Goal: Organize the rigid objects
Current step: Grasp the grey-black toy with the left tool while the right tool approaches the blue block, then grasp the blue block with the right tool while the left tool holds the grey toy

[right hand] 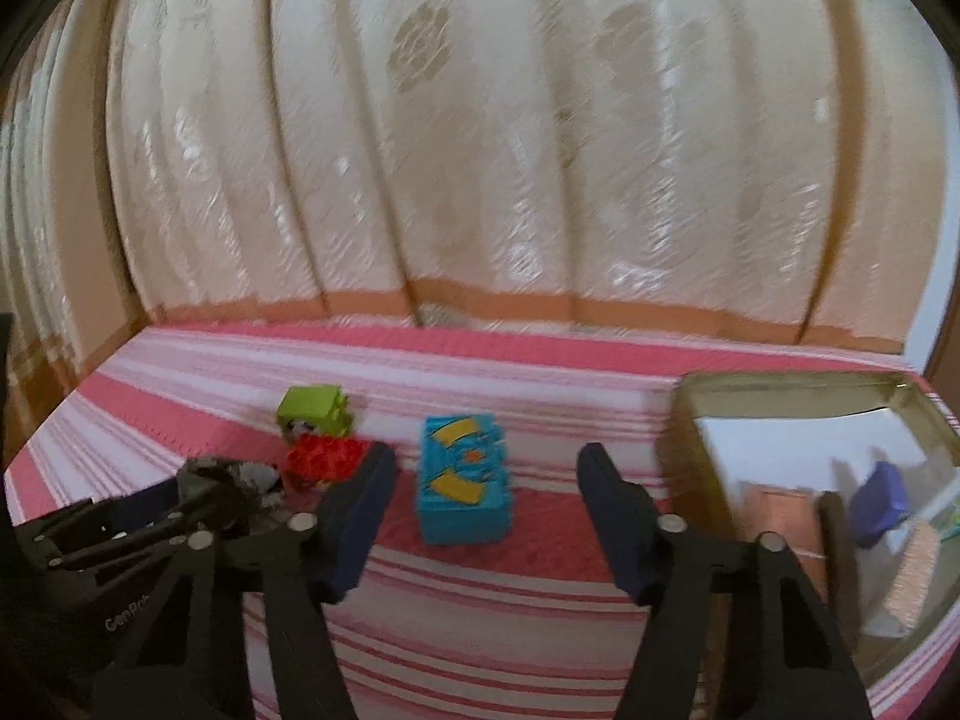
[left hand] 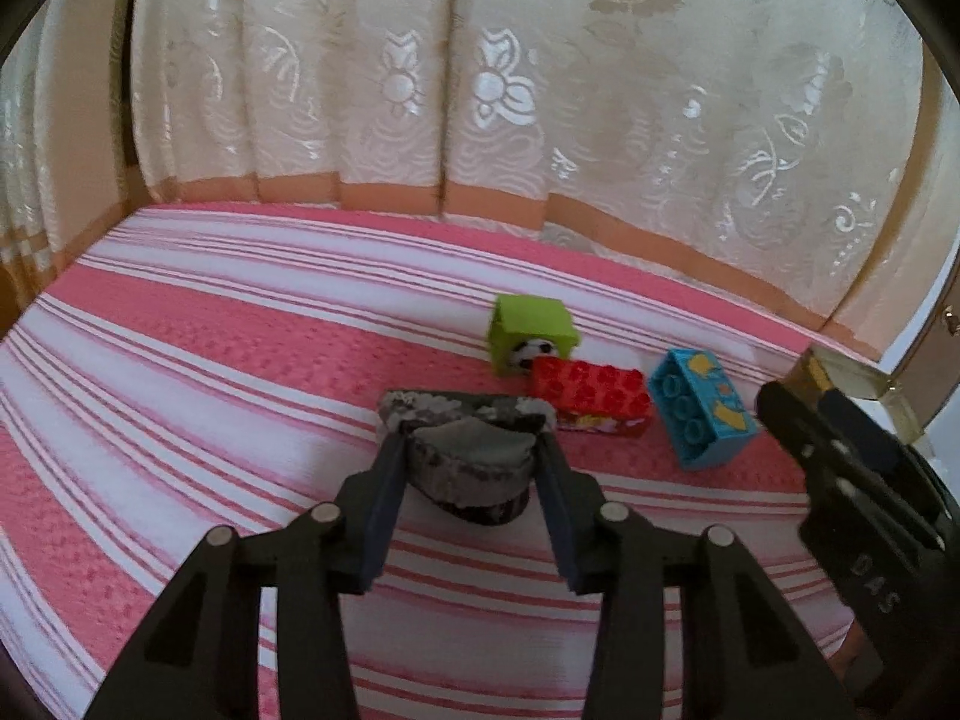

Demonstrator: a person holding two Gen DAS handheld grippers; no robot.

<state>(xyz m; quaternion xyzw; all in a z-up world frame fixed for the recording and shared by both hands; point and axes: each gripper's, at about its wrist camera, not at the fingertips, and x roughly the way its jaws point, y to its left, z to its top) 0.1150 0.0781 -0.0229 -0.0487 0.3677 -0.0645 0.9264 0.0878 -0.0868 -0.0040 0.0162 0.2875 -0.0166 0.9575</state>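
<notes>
On the pink-and-white striped cloth (left hand: 180, 360) that covers the surface, the left gripper (left hand: 468, 456) sits furthest left, its two fingers closed against the sides of a dark grey, rough-edged rock-like chunk (left hand: 474, 450), which it holds just above the cloth. Just beyond it lies a lime-green toy block with a panda face (left hand: 531, 330), touching the red studded plastic brick (left hand: 591, 393) in front of it. Near the red brick, to its right, a turquoise studded brick with yellow markings (right hand: 465, 492) rests on the cloth, lying between the widely spread fingers of the right gripper (right hand: 486, 462), which grips nothing. Furthest right stands a shallow gold-coloured metal tin (right hand: 690, 420), holding a dark blue block (right hand: 882, 498) and some flat pieces too blurred to identify.
</notes>
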